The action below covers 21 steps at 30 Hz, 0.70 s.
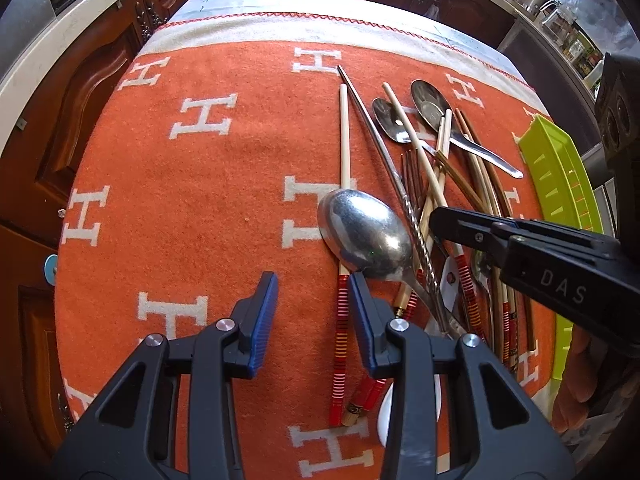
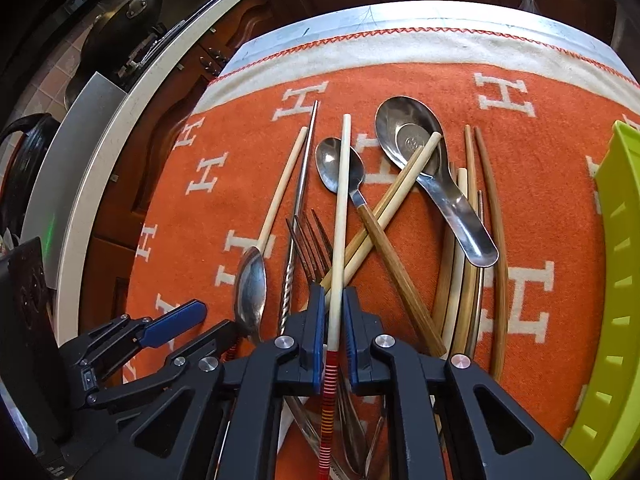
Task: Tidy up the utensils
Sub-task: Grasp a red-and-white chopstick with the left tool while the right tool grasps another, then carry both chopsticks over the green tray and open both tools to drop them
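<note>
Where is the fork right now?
In the right wrist view the fork lies mid-pile on the orange cloth, tines pointing away, between the twisted metal rod and a pale chopstick, just ahead of the right gripper.

utensils (image 2: 384,208): spoons, fork, chopsticks | crisscrossed heap on orange cloth | green tray (image 2: 616,280) just right

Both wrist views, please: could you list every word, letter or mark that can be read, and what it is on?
"DAS": right gripper, on its black body.
"H": orange blanket, repeated in white.
Round embossed stamp: large spoon, in its bowl, too small to read.
Labels on counter jars: blurred.
</note>
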### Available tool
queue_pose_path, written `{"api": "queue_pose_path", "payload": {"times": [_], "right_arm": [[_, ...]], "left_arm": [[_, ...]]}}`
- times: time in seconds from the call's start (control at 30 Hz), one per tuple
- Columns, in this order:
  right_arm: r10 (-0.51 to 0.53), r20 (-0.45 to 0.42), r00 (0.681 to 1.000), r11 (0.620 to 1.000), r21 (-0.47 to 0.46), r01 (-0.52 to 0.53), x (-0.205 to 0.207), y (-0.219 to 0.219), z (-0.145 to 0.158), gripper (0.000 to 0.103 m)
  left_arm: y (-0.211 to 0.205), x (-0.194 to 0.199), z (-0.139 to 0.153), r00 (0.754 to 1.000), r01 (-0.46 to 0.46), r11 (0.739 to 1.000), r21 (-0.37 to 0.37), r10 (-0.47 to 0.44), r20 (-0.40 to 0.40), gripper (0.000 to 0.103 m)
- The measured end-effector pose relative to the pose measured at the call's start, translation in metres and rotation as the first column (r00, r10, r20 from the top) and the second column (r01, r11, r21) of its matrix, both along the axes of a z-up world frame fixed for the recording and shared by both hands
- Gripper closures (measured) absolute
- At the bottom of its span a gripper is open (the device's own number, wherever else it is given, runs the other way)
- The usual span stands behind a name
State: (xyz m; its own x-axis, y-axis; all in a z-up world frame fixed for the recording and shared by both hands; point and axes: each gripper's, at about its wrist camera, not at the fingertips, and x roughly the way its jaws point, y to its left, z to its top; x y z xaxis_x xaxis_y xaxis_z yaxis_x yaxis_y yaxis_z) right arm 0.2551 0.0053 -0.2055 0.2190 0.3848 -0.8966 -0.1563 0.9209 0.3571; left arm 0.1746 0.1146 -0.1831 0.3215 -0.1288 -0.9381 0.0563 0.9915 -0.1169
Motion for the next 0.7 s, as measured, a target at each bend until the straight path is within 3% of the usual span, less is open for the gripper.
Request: {"api": "queue_pose_path", "payload": {"times": [0.33, 0.37, 0.4, 0.43, 0.7], "right_arm": [[-0.058, 0.009, 0.998, 0.997, 0.053, 0.058, -0.024, -0.029, 0.014, 0.097], [-0.065, 0.014, 0.998, 0.996, 0.060, 0.064, -0.026, -0.032, 0.017, 0.097], [-0.071, 0.021, 0.997, 0.995, 0.064, 0.070, -0.030, -0.036, 0.020, 0.097], [-0.076, 0.031, 0.997, 0.995, 0.069, 0.074, -0.033, -0.039, 0.023, 0.097], [-0.108, 0.102, 0.989, 0.990, 0.098, 0.098, -0.060, -0.069, 0.058, 0.097]], "left_arm": [[-0.020, 0.005, -0.003, 0.999, 0.025, 0.995, 0.098, -0.029, 0.034, 0.071], [-0.020, 0.005, -0.003, 0.999, 0.022, 0.994, 0.106, -0.026, 0.039, 0.075], [-0.021, 0.006, -0.002, 0.999, 0.017, 0.994, 0.105, -0.022, 0.043, 0.095], [-0.021, 0.007, -0.002, 0.999, 0.010, 0.995, 0.101, -0.014, 0.035, 0.099], [-0.009, -0.007, 0.012, 0.992, -0.117, 0.990, 0.074, 0.113, 0.057, 0.100]]}}
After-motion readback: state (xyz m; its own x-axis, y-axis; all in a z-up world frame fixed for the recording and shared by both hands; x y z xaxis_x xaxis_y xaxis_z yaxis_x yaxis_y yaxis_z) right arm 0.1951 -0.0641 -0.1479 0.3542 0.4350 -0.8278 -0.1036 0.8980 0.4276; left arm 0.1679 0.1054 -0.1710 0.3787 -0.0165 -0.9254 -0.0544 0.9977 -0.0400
